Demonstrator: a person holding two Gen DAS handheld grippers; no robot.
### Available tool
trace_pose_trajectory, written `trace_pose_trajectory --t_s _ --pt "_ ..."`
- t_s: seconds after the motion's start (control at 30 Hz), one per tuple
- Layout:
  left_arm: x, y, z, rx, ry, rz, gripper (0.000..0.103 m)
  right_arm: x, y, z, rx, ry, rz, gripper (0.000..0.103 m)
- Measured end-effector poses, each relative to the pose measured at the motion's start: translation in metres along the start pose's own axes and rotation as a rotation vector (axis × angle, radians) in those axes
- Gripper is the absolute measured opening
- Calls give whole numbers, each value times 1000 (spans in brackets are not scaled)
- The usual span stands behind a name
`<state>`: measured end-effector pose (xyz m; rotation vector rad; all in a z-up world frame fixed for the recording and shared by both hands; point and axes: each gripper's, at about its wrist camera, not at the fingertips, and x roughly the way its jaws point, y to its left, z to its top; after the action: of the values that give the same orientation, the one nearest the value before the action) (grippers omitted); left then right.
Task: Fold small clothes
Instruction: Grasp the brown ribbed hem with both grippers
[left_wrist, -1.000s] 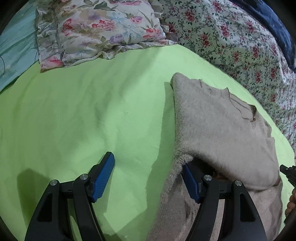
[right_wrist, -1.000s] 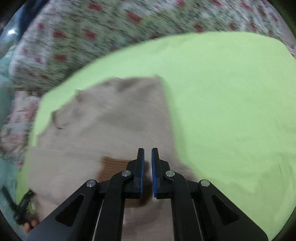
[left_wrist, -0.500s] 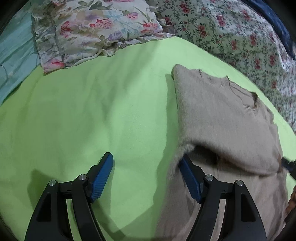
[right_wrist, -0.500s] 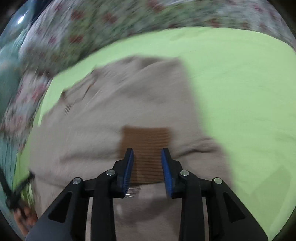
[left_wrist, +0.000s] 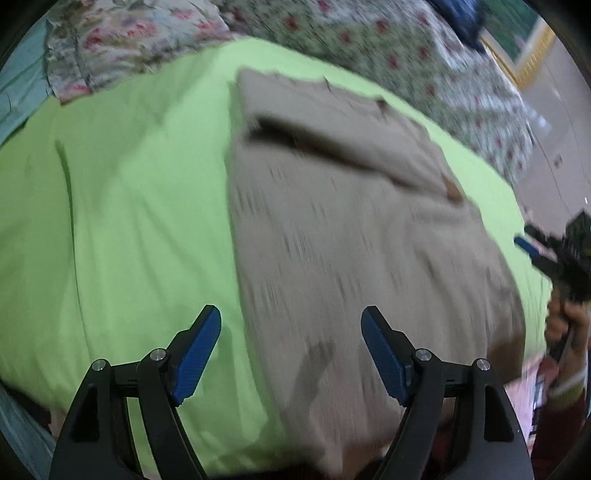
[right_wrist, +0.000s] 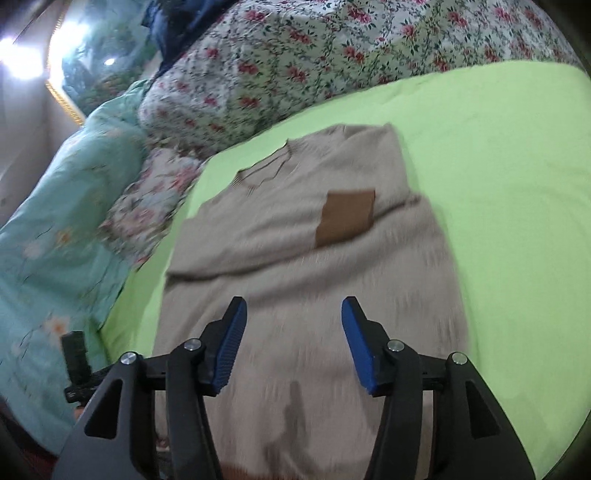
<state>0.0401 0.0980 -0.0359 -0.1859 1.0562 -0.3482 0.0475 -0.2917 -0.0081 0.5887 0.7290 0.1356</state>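
A beige knit sweater (left_wrist: 351, 229) lies on the lime green bed cover (left_wrist: 129, 206), both sleeves folded across its chest. One sleeve ends in a brown cuff (right_wrist: 347, 216). My left gripper (left_wrist: 291, 321) hovers over the sweater's near left edge, its jaws opening with nothing between them. My right gripper (right_wrist: 293, 314) hangs above the sweater's (right_wrist: 306, 295) lower half, jaws opening and free of the cloth. In the left wrist view the right gripper (left_wrist: 546, 251) shows at the right edge, held by a hand (left_wrist: 569, 332).
A floral quilt (right_wrist: 314, 66) is heaped along the far side of the bed. A floral pillow (left_wrist: 129, 40) lies at the head. A teal flowered blanket (right_wrist: 62, 229) sits left of the sweater in the right wrist view. Green cover (right_wrist: 517, 184) stretches to the right.
Both grippers pulled back toward the sweater's hem. The right gripper went from shut to open and let go of the brown-cuffed sleeve, which now lies across the chest. The left widened slightly.
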Motion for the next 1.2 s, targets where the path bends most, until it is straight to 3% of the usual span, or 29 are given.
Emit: trace_pose_trajectory --t_s 0.13,0.23,0.3,0.47,0.63,0.73,0.83,0.9,0.97,1.0,1.07,1.2 --pt "-1 -9 -47 32 52 -58 79 -25 -15 -32 -3 18 37 57" --pt "0 -16 -71 38 81 -148 80 -45 -33 -52 9 45 46 58" --pt "6 -20 -82 35 107 -234 80 -58 -45 -62 16 58 26 58" --pt "28 -24 -94 1 150 -322 77 -90 -72 -81 13 112 -5 59" --pt "39 -30 -92 14 161 -364 77 -66 -75 -102 5 220 65 59" --pt "41 -31 -92 15 159 -368 73 -43 -67 -109 -11 218 124 59" --pt "37 -28 -92 28 154 -360 58 -29 -60 -108 -9 213 168 60" --pt "36 -25 -92 42 155 -354 41 -22 -54 -108 -20 221 171 59" --pt "37 -23 -94 51 156 -347 15 -20 -48 -110 -48 234 162 59" --pt "37 -22 -94 57 156 -348 12 -20 -45 -110 -59 239 158 56" --pt "34 -20 -98 67 146 -346 8 -23 -46 -113 -80 260 107 10" --pt "6 -22 -101 120 78 -356 7 -47 -61 -116 -66 246 84 10"
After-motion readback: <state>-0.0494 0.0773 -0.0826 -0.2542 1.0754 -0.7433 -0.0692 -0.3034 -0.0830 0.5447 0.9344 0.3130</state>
